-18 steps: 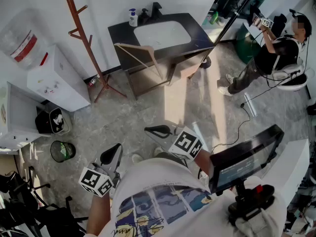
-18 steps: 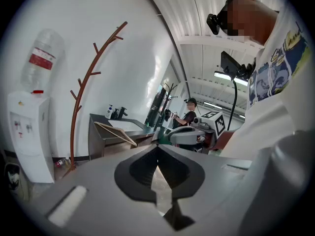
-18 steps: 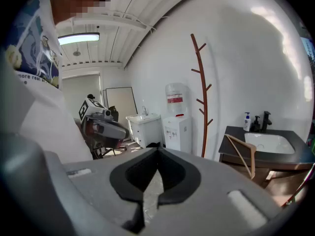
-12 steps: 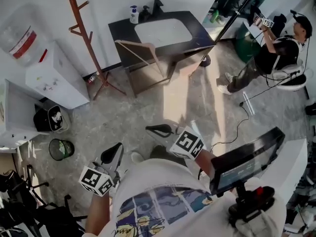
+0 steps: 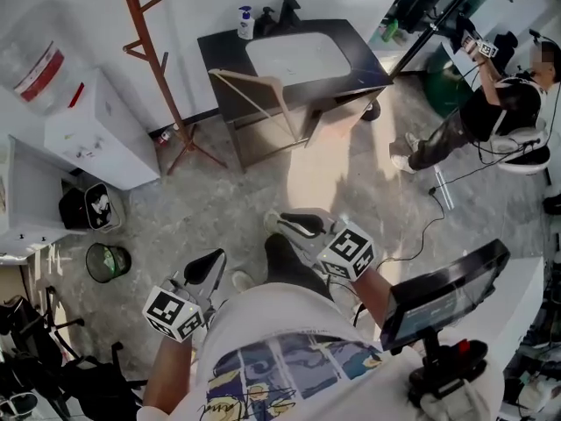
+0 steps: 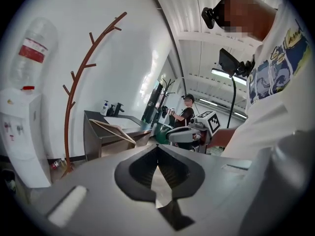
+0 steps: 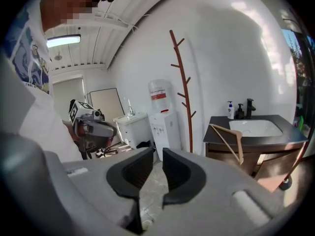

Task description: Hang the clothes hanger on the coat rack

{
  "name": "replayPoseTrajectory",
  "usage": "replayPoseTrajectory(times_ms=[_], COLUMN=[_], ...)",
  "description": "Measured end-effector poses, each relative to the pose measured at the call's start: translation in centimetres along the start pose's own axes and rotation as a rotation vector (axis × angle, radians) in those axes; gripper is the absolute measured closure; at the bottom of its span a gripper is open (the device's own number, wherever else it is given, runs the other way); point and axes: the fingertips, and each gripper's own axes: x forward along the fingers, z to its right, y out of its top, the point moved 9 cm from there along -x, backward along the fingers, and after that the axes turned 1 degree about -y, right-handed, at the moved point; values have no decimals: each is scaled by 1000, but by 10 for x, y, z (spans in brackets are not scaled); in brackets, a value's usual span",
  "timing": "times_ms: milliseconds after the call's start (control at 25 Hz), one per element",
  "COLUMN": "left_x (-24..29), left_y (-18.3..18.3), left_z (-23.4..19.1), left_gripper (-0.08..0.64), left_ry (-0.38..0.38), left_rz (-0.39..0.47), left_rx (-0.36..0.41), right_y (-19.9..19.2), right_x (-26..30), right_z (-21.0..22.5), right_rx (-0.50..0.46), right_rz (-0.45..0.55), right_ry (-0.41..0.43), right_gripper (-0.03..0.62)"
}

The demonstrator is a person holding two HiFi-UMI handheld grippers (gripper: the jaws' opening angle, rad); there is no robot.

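Observation:
A wooden clothes hanger (image 5: 254, 99) leans against the front of the dark sink cabinet (image 5: 219, 55) across the room, also seen in the left gripper view (image 6: 115, 131) and the right gripper view (image 7: 227, 140). The brown branch-like coat rack (image 5: 149, 51) stands left of the cabinet by the wall (image 6: 81, 77) (image 7: 184, 82). Both grippers are held low in front of the person's body, far from the hanger and the rack. My left gripper (image 5: 210, 260) (image 6: 157, 149) is shut and empty. My right gripper (image 5: 273, 222) (image 7: 158, 151) shows a narrow gap with nothing in it.
A white water dispenser (image 5: 92, 134) stands left of the rack, with a black bag (image 5: 88, 210) and a green bin (image 5: 110, 260) below it. A second person (image 5: 500, 103) sits at the far right. A monitor on a stand (image 5: 443, 296) is close on my right. A cable (image 5: 421, 226) lies on the floor.
The head view has drifted a little, so cabinet, rack and hanger sit slightly further right. Both grippers keep nearly the same low pose and stay empty.

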Motion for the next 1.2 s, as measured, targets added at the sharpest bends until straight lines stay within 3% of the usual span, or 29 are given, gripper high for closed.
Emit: replayPoseTrajectory(times_ms=[200,520,840,960,1200], left_x=[30,108,174,191,201], left_y=[27,89,120,129,136], left_z=[-21,-58,-79,-82,-91], left_gripper=[555,517,517,517,517], left_ry=[48,96,148,168,176], left_rz=[1,17,6,-1,-21], left_rx=[30,47,29,29,17], right_y=[-2,-17,-63,-80,-104], right_x=[14,54,115,138,179], right_z=[90,252,349,369,386], right_rx=[107,244,605,735,909], right_rz=[8,-96,-108,-100,-76], right_ry=[-50,-103,45,129,293], right_gripper=[475,415,342,293,288])
